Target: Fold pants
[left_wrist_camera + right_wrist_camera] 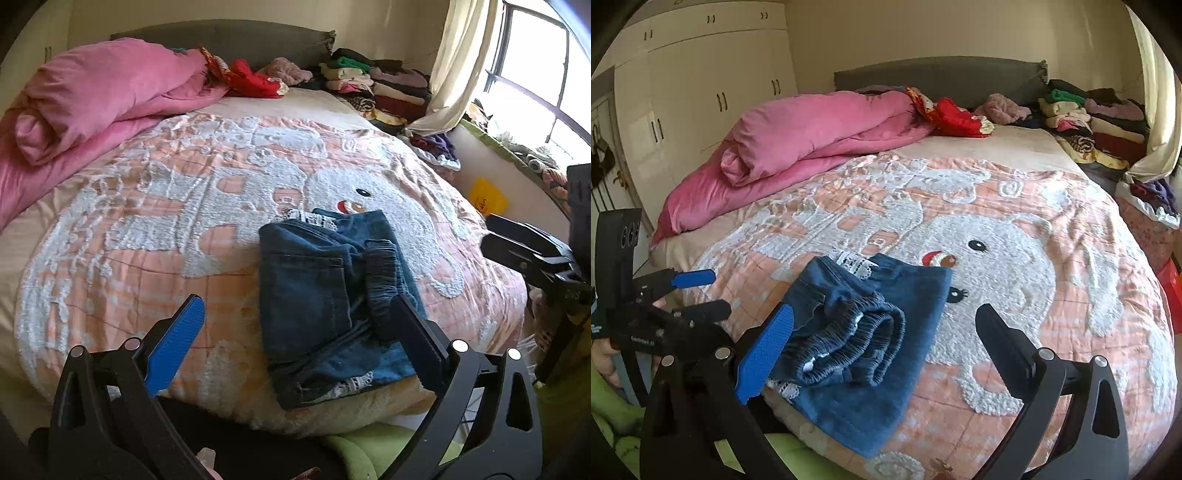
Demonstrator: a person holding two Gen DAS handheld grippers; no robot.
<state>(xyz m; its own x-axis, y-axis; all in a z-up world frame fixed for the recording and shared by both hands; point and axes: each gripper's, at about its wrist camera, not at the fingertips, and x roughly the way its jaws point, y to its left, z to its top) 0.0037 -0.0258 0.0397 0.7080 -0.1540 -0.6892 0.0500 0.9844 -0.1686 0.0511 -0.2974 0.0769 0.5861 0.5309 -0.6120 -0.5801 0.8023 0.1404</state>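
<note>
The pants [325, 295] lie folded into a compact blue denim bundle on the bed [147, 206], near its front edge, on a peach quilt [1052, 295] with a white cartoon animal. The elastic waistband is doubled over on top of the bundle – white lace trim peeks out at the far edge and again at the near one.

The left gripper [295, 343] hovers at the near edge of the pants with its jaws wide apart: the blue-padded finger is left of the pants over bare quilt, the dark finger is above the waistband side (whether it touches the cloth I cannot tell). It holds nothing.

The right gripper [886, 350] sits over the near right part of the pants, jaws also wide and holding nothing; its blue finger is above the left edge of the bundle, its dark finger out over the quilt to the right of the pants.

Beyond the pants, at the far left of the bed, a pink duvet [812, 133] is rolled up. Far right of the pants, by the headboard [942, 74], stand stacks of folded clothes [1086, 118] – a curtain [461, 66] hangs next to them.
</note>
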